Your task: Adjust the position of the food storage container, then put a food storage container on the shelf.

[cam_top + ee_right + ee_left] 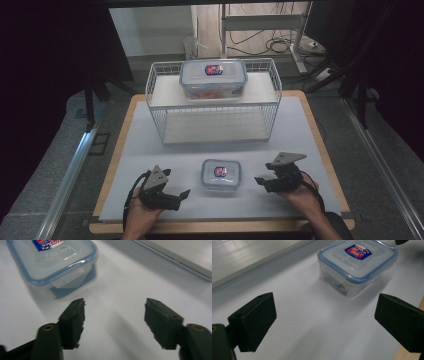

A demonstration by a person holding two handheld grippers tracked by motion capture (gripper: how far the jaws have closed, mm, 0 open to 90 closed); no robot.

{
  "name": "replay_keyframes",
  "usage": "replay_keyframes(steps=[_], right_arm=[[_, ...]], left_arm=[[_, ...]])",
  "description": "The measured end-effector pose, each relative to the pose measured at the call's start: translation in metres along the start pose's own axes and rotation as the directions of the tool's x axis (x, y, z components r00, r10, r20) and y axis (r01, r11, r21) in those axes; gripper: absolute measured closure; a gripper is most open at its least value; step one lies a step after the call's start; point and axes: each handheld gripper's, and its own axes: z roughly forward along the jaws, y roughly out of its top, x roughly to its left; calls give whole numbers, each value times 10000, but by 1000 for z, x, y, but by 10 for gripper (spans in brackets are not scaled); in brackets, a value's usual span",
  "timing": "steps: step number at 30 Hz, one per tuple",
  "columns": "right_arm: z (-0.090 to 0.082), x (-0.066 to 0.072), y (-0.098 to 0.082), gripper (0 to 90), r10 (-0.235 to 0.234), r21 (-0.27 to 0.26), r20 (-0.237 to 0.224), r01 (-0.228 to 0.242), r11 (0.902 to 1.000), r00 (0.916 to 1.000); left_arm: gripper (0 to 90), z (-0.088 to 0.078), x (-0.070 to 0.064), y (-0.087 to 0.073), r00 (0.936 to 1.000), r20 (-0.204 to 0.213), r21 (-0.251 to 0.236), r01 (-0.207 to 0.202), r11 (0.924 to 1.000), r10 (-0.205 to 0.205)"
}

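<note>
We're at the table w/ both grippers low near the front edge, the small snap-lid food container (221, 175) sitting between them on the white table mat (150, 150). It's a clear box w/ blue-trimmed lid and a red/blue label on top, lid on, flat on the mat.

Our left gripper (181, 195) sits at approx 8 o'clock from the container, jaws spread wide, nothing between them; in the left gripper view the container (358, 265) lies ahead at about 1 o'clock, apart from the jaws.

Our right gripper (261, 181) is at approx 3 o'clock from the container, near it but not touching. Jaws stand wide, empty; in the right gripper view the container (53, 265) is up at 11 o'clock, just beyond the left jaw.

Farther back at 12 o'clock stands a white wire rack (160, 100), w/ a bigger snap-lid container (213, 79) on its upper shelf.
</note>
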Motion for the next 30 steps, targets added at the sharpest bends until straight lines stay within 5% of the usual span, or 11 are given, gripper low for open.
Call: replay_keyframes(steps=[8,20,25,30], right_arm=[[-1,-8,-9,218,402,19,-14,-402,9992,9992],[0,-5,-5,194,255,-59,285,-253,9997,9993],[0,-2,0,214,437,13,109,-437,9990,9990],[-2,2,6,308,628,232,-207,-623,9978,9978]], left_arm=[[24,3,-1,-1,9999,-128,106,-11,9999,13],[36,5,2,1,9987,-452,670,270,9974,-240],[37,7,8,8,9961,-357,672,831,9943,-808],[60,19,10,21,9971,-227,851,749,9936,-732]])
